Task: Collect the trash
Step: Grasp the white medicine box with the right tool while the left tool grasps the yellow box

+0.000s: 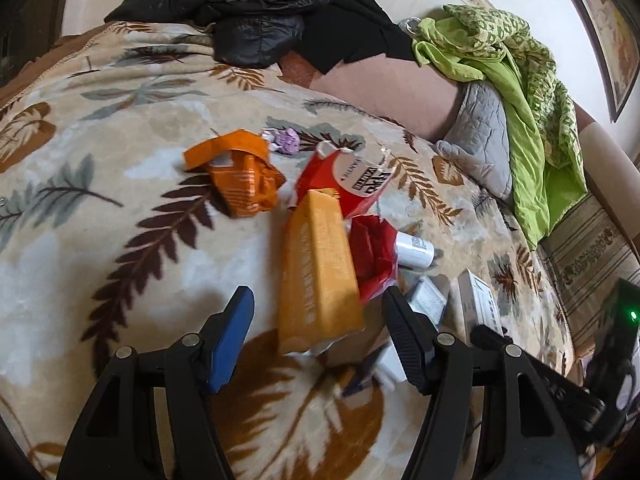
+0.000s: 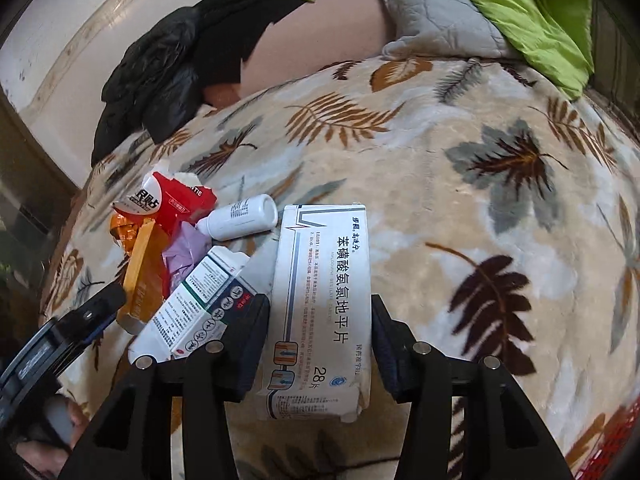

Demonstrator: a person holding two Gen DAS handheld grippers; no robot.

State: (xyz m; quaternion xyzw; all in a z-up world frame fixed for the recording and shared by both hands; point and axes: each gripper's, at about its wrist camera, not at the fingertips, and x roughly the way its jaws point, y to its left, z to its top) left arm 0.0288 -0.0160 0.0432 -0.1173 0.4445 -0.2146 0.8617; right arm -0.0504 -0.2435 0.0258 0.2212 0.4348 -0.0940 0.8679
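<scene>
Now white medicine box [image 2: 320, 312] between right tool [image 2: 320, 344] fingers.

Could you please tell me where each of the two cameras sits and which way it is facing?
Left wrist: on the left gripper, looking over an orange box between its open fingers; the right gripper shows at right.
Right wrist: on the right gripper, looking along a white medicine box; the left gripper shows lower left.
Shared: leaf-patterned blanket, red wrapper, white bottle.

Bedding and clothes beyond the tongs

Leaf-print blanket [image 1: 120, 152] underneath; black puffer jacket [image 1: 256, 4] far ahead; green garment [image 1: 516, 92], perhaps a scarf, over grey quilted pillow [image 1: 480, 132].
</scene>
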